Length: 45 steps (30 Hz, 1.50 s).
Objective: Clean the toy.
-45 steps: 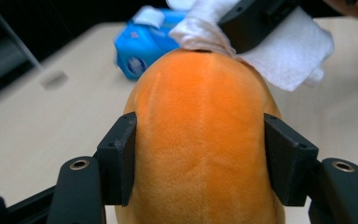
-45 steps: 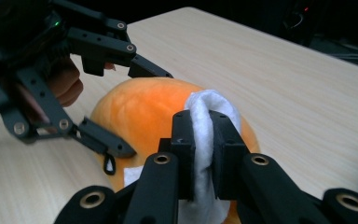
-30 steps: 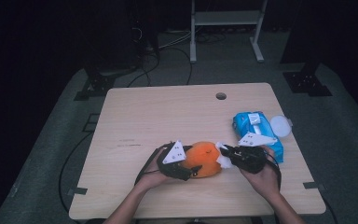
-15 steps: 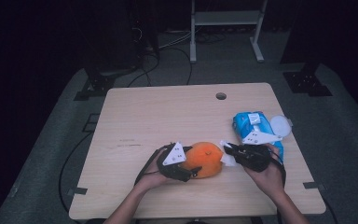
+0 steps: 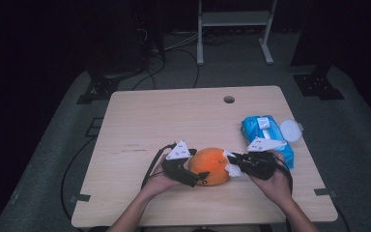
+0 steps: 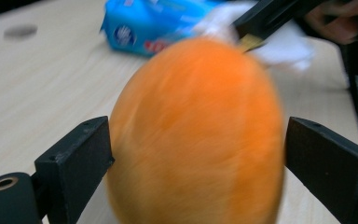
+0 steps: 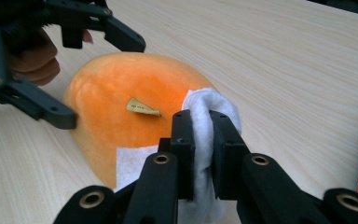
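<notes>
Orange plush fruit (image 5: 212,166) lies on the tabletop (image 5: 174,116), near the front edge and a little right of centre, between the two tongs. Work in hand — wiping its surface with a white wipe (image 7: 205,116).

Left tongs (image 5: 193,176) sit at the fruit's 9 o'clock in the high view. Their jaws have just been opening; in the left gripper view the fruit stands between them, the right jaw clearly apart from it, the left jaw at its edge — released, not pressing.

Right tongs (image 7: 200,140) come in from 3 o'clock, clenched on the folded wipe, which touches the fruit's side.

Key relation: the fruit's long axis runs roughly 9-to-3 across the tabletop, straight between the tongs, with the right tongs already in contact through the wipe. With the left grip slack, my judgement is the fruit could slide toward 9 o'clock under a wiping push.

Materials: fruit — short fuzzy pile, egg-shaped, soft-looking, with a small gold tag (image 7: 142,108). Wipe — thick, fibrous. A blue wipes pack (image 5: 263,133) lies at 2 o'clock, glossy film.
</notes>
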Available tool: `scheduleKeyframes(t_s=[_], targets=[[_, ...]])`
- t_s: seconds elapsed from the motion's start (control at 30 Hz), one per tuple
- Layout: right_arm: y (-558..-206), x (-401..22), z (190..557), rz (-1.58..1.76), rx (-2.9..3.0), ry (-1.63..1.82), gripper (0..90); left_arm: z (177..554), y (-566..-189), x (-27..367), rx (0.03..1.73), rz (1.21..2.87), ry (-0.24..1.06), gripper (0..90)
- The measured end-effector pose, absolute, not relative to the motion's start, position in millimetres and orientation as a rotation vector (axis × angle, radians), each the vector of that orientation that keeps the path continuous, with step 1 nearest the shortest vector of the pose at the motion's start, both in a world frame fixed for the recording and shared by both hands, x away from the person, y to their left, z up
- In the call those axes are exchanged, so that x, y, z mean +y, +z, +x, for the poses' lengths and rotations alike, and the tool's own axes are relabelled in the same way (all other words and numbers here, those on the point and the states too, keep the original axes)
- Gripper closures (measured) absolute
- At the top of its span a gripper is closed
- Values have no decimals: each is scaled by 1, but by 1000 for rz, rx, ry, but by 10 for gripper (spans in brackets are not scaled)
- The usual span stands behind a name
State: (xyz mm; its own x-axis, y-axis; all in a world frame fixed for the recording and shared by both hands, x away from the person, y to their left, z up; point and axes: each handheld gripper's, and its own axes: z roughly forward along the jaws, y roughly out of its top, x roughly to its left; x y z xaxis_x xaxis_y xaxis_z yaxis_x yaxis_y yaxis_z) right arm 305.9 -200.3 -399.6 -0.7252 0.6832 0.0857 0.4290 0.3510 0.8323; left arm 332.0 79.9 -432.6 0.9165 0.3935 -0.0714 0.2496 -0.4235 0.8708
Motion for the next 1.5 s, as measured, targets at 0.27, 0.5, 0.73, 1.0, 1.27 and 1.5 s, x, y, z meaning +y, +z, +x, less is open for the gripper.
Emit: scheduleKeyframes(t_s=[0.27, 0.5, 0.73, 1.0, 1.27, 1.5], targets=[[-372, -176, 284, 822, 2301, 1349, 803, 311, -423, 61, 271, 2083, 371, 309], [-387, -174, 290, 795, 2301, 1196, 803, 320, -431, 68, 373, 2046, 271, 214], [-382, -171, 285, 812, 2308, 1292, 803, 317, -427, 62, 376, 2021, 329, 304], [-385, -169, 287, 803, 2332, 1269, 804, 325, -435, 68, 413, 1967, 204, 110], [-382, -164, 285, 793, 2335, 1307, 803, 318, -430, 62, 382, 1979, 292, 301], [-379, -167, 284, 776, 2318, 1288, 804, 315, -427, 61, 348, 1998, 283, 266]])
